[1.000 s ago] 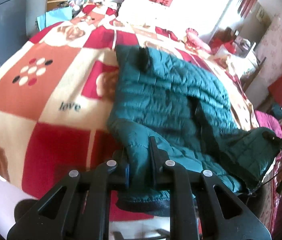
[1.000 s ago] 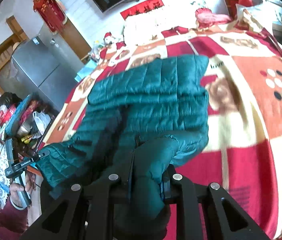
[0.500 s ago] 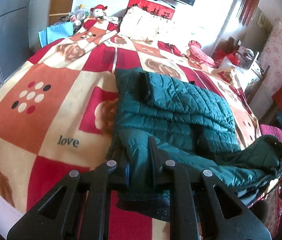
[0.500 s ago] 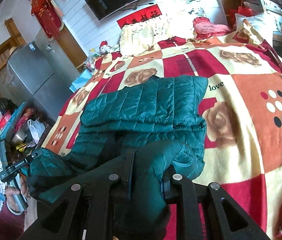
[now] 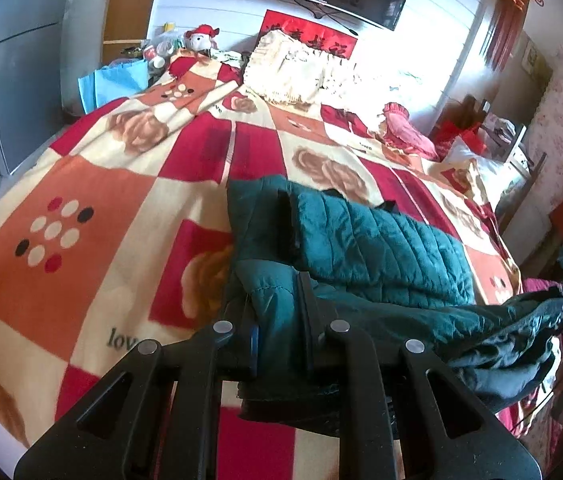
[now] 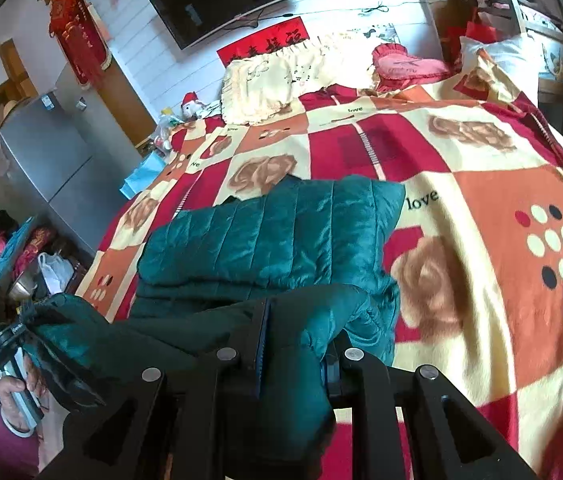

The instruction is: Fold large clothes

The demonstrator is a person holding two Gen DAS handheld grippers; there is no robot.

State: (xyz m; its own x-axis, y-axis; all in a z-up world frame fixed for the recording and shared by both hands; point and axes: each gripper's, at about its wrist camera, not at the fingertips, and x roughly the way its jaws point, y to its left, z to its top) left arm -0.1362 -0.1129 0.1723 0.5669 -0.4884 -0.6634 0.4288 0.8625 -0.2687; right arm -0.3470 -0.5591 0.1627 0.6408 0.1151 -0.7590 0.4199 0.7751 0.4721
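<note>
- You hold the teal quilted jacket [image 5: 381, 248] by its near edge, one corner per gripper, likely to carry that edge over the part lying on the checked blanket [image 5: 93, 196].
- Your left gripper [image 5: 277, 312] is clamped on the fabric.
- Your right gripper [image 6: 297, 344] is likewise pinched on a thick bunch of it.

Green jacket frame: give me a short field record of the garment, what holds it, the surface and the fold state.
garment: green quilted jacket, far part lying flat, doubled over in layers
surface: patchwork blanket in red, orange and cream on a bed
left tool: shut on the jacket's near edge
right tool: shut on a bunched part of the near edge
lifted part: near edge raised off the blanket between both tools
fold state: partly folded, near edge not yet laid down
background: cream pillow at the head of the bed
</note>
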